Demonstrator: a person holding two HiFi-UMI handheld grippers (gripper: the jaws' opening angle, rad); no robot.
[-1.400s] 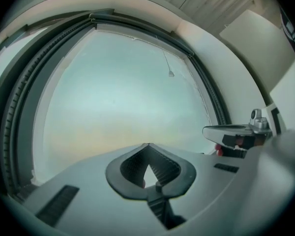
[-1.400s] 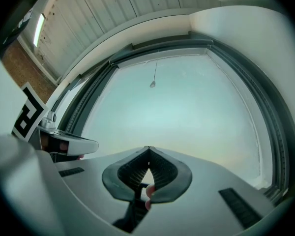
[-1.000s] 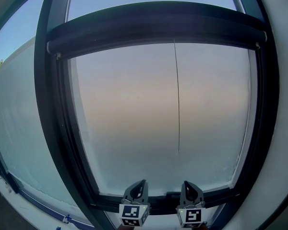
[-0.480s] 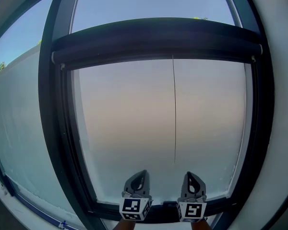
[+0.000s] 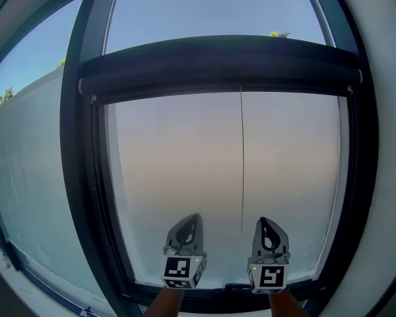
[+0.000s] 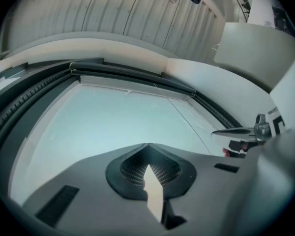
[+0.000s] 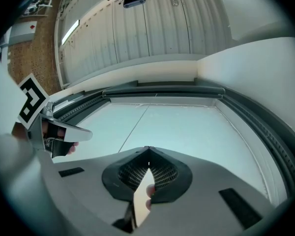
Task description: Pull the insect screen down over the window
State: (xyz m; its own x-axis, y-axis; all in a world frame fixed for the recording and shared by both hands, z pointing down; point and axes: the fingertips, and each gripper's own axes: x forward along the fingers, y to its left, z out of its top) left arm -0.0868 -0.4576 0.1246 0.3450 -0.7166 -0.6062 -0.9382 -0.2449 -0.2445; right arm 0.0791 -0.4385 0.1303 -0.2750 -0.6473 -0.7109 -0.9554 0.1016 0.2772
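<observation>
The insect screen's dark bar (image 5: pixel 218 65) runs across the top of the window, above the pale pane (image 5: pixel 185 170). A thin pull cord (image 5: pixel 242 164) hangs from it and ends just above and between my two grippers. Low in the head view, my left gripper (image 5: pixel 187 220) and right gripper (image 5: pixel 267 222) point up at the glass side by side, both shut on nothing. In the left gripper view the shut left gripper (image 6: pixel 148 146) faces the pane, the cord (image 6: pixel 187 119) to its right. The right gripper (image 7: pixel 147 149) has the cord (image 7: pixel 135 124) up and left of it.
A dark window frame (image 5: pixel 86 177) surrounds the pane, with a second pane (image 5: pixel 26 177) to the left and a white wall (image 5: pixel 389 177) to the right. Its lower rail (image 5: pixel 218 289) lies just below the grippers. A ribbed ceiling (image 7: pixel 152 28) shows above.
Both grippers have risen from the lower rail up onto the pane, side by side. The head view has tilted up, so the screen bar sits lower in the picture.
</observation>
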